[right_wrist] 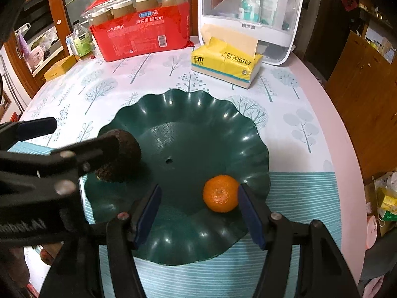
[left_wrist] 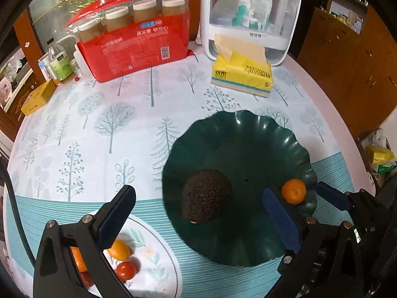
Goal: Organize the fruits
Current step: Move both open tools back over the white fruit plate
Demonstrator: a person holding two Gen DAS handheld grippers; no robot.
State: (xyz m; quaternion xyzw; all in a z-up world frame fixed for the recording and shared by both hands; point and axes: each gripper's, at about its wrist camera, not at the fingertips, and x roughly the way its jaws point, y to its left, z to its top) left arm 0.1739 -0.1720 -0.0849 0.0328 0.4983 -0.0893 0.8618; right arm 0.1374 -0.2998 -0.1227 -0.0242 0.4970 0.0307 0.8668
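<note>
A dark green scalloped bowl (left_wrist: 248,134) (right_wrist: 198,109) holds a dark avocado (left_wrist: 206,196) (right_wrist: 124,166) and a small tangerine (left_wrist: 294,191) (right_wrist: 220,193). My left gripper (left_wrist: 199,192) (right_wrist: 84,130) hangs open and wide above the avocado, its pads well clear of the fruit. My right gripper (right_wrist: 199,188) is open; the tangerine rests in the bowl right beside its right pad, and the left pad stands far off. One right-gripper finger (left_wrist: 330,193) shows past the tangerine. A white floral plate (left_wrist: 158,245) at lower left carries a yellow-orange fruit (left_wrist: 119,249), a tomato (left_wrist: 126,270) and another orange fruit half hidden.
At the back stand a red pack of paper cups (left_wrist: 131,47) (right_wrist: 141,34), a yellow tissue pack (left_wrist: 240,74) (right_wrist: 223,62) and a white storage box (left_wrist: 248,12) (right_wrist: 248,12). A bottle (left_wrist: 59,64) and a yellow box (left_wrist: 37,96) sit at far left. The table edge curves on the right.
</note>
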